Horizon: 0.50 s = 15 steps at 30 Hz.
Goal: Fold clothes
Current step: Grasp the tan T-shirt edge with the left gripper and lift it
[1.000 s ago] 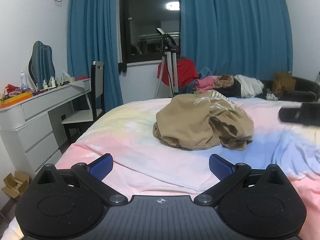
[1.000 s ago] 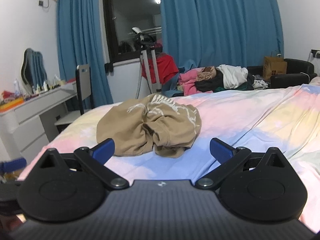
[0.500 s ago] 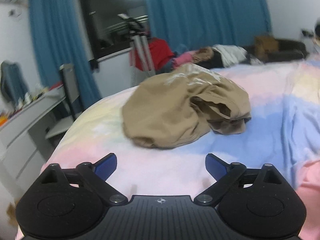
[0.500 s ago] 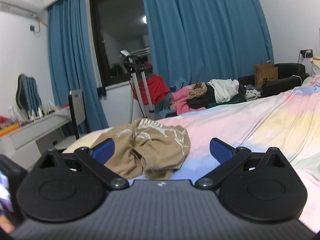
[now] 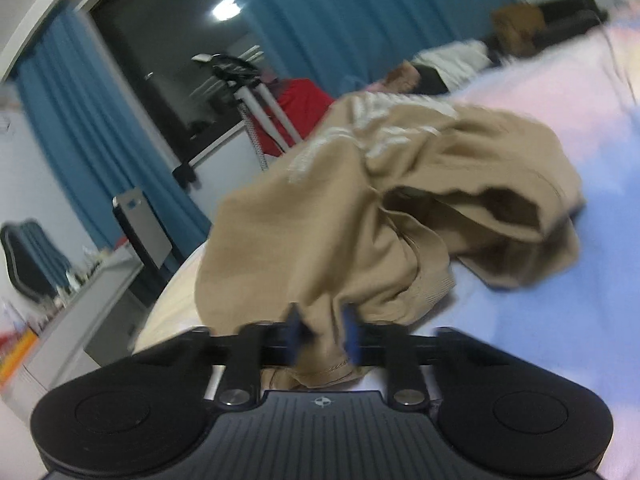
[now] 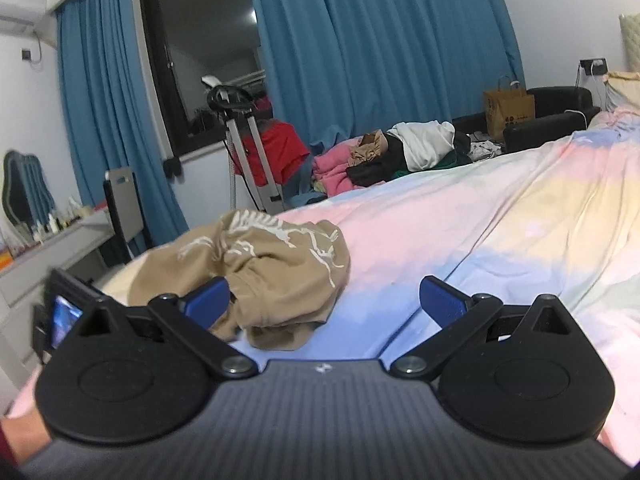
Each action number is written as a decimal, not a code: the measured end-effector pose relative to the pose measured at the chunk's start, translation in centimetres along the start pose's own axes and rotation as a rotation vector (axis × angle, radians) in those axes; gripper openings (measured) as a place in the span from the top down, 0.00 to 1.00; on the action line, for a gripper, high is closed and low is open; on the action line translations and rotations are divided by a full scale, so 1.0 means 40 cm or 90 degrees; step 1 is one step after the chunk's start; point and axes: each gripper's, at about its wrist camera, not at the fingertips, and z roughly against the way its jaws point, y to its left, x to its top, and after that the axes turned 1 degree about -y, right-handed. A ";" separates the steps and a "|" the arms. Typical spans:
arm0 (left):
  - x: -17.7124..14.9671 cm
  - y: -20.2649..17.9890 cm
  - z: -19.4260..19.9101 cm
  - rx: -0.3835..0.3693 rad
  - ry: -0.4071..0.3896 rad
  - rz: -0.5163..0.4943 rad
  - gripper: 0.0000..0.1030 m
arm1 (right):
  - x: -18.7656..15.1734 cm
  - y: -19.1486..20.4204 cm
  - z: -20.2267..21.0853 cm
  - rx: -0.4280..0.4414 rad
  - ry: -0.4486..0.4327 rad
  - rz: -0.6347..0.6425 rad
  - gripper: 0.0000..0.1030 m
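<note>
A crumpled tan garment [image 5: 360, 208] with a white print lies on the pastel bed sheet [image 5: 560, 320]. My left gripper [image 5: 323, 334] is at its near edge, tilted. Its jaws are closing, and a fold of the tan cloth is pinched between the blue pads [image 5: 352, 336]. In the right wrist view the same tan garment [image 6: 272, 264] lies ahead and to the left. My right gripper [image 6: 324, 298] stands open just short of it, low over the sheet [image 6: 500, 216], with nothing between its fingers.
A pile of other clothes [image 6: 400, 152] lies at the bed's far edge. Beyond it stand a tripod [image 6: 244, 144], a black sofa with a paper bag [image 6: 508, 110] and blue curtains. To the left are a white dresser [image 6: 48, 248] and a chair [image 6: 124, 196].
The left gripper moved forward and down to the garment, rolled to a tilt, and went from wide open to shut on the cloth's near edge. The right gripper came a little lower and closer.
</note>
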 end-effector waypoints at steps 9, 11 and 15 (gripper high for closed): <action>0.018 0.216 0.227 -0.073 -0.099 0.153 0.97 | -0.015 0.012 -0.024 -0.001 -0.021 0.013 0.00; 0.024 0.263 0.290 -0.085 -0.106 0.163 0.97 | -0.015 0.017 -0.016 0.000 -0.031 0.026 0.00; 0.018 0.349 0.425 -0.107 -0.138 0.200 0.98 | -0.018 0.032 0.001 0.007 -0.034 0.063 0.00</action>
